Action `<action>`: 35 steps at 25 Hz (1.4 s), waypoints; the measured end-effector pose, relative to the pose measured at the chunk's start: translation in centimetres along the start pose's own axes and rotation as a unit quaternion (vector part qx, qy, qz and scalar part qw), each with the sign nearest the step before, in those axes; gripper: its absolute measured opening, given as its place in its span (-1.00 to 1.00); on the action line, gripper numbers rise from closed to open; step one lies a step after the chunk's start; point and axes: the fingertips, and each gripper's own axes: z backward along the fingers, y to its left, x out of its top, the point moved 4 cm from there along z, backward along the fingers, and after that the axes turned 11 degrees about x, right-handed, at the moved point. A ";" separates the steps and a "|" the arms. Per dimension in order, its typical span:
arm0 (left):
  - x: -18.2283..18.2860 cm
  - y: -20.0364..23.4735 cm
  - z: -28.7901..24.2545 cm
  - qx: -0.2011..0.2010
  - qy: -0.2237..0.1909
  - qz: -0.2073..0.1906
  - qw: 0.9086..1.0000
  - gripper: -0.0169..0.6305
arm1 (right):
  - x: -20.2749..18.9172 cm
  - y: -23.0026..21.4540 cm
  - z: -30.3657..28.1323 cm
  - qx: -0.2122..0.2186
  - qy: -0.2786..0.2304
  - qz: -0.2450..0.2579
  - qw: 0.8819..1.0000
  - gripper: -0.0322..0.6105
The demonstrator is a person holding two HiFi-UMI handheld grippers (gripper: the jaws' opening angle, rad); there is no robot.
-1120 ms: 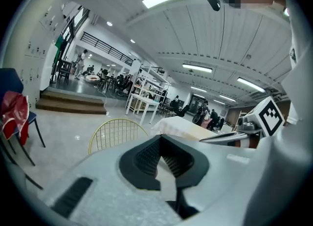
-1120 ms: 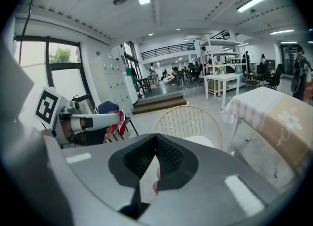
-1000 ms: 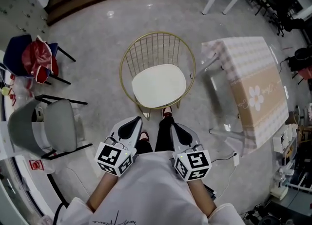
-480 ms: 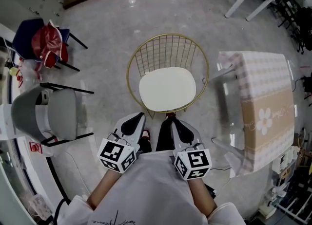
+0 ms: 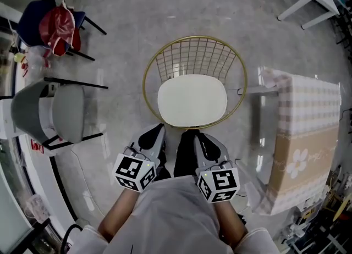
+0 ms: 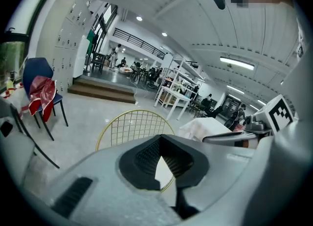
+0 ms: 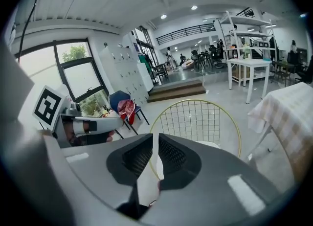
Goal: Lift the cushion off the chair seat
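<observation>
A white cushion (image 5: 192, 101) lies flat on the seat of a gold wire chair (image 5: 190, 55) in the middle of the head view. Both grippers hover just short of the chair's front rim, touching nothing. My left gripper (image 5: 155, 133) is shut and empty; in the left gripper view its tips (image 6: 160, 140) meet, with the chair's wire back (image 6: 132, 124) beyond them. My right gripper (image 5: 198, 136) is opening. A narrow gap (image 7: 155, 139) shows between its jaws with nothing in it. The chair (image 7: 195, 117) and a sliver of cushion (image 7: 215, 145) lie ahead of it.
A grey chair (image 5: 52, 118) stands to the left, and behind it a blue chair holds a red bag (image 5: 58, 27). Close on the right is a table with a checked cloth (image 5: 308, 99) and a cardboard box (image 5: 300, 154). A person's legs and shoes are below the grippers.
Both grippers have come forward and lower toward the chair's front rim. The chair now sits nearer them in the head view.
</observation>
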 end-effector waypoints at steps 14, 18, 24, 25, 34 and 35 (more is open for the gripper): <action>-3.5 -1.0 -6.4 0.045 -0.003 0.060 0.997 -0.93 | -2.2 -9.8 -3.0 0.007 0.030 0.021 0.999 -0.77; -5.0 0.7 -7.3 0.057 -0.005 0.074 0.996 -0.93 | -4.0 -10.4 -4.1 0.000 0.029 0.007 1.000 -0.77; -7.7 3.4 -9.3 0.065 0.012 0.058 0.996 -0.93 | -6.9 -11.0 -5.9 -0.001 0.036 -0.011 0.999 -0.75; -8.1 3.8 -9.7 0.068 0.016 0.057 0.996 -0.93 | -7.4 -11.2 -6.2 -0.002 0.038 -0.014 0.999 -0.74; -12.4 5.8 -13.6 0.077 0.059 0.058 0.994 -0.93 | -11.1 -14.7 -8.7 -0.009 0.065 -0.028 0.997 -0.73; -12.9 6.0 -14.0 0.078 0.064 0.057 0.993 -0.93 | -11.4 -15.0 -9.0 -0.007 0.068 -0.029 0.997 -0.73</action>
